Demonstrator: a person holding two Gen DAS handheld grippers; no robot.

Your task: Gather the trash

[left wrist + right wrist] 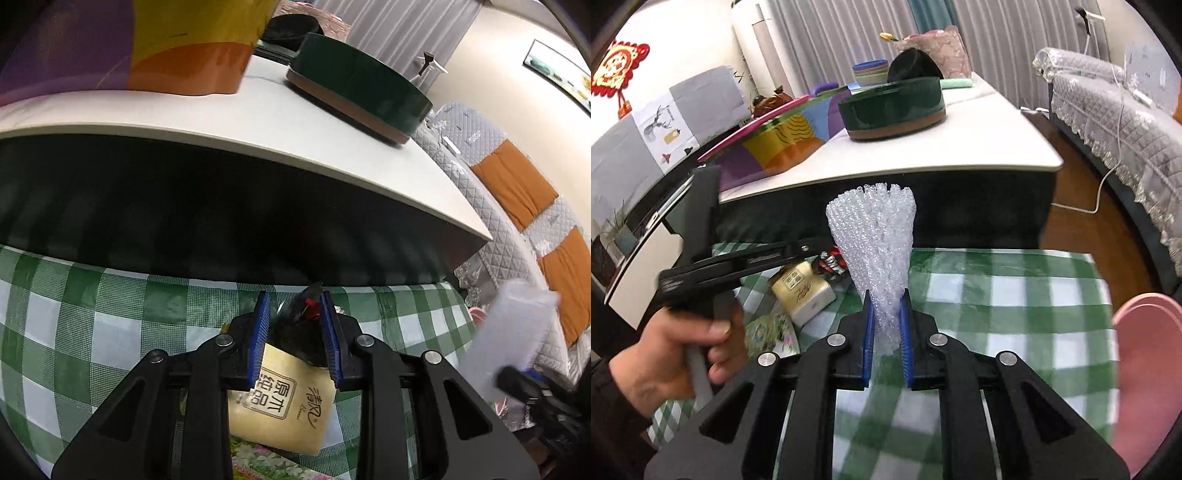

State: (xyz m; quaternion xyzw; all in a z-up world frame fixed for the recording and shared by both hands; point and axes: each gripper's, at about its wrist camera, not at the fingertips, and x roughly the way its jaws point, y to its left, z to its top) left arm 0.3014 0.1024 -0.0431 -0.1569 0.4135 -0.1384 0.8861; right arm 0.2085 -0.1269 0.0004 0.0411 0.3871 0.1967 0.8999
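My left gripper (293,299) is shut on a crumpled black wrapper with red print (304,321), held above a yellow tissue pack (284,402) on the green checked cloth (110,325). My right gripper (886,299) is shut on a clear bubble-wrap piece (873,236) that stands up from the jaws; it shows blurred at the right of the left wrist view (513,328). In the right wrist view the left gripper (746,258) reaches over the tissue pack (803,291) and the black wrapper (833,262).
A white table (960,147) with a dark front rises behind the cloth, carrying a green round tin (892,110) and a coloured bag (775,147). A floral packet (772,332) lies by the tissue pack. A pink bin rim (1145,369) is at right. A quilted sofa (1126,122) stands beyond.
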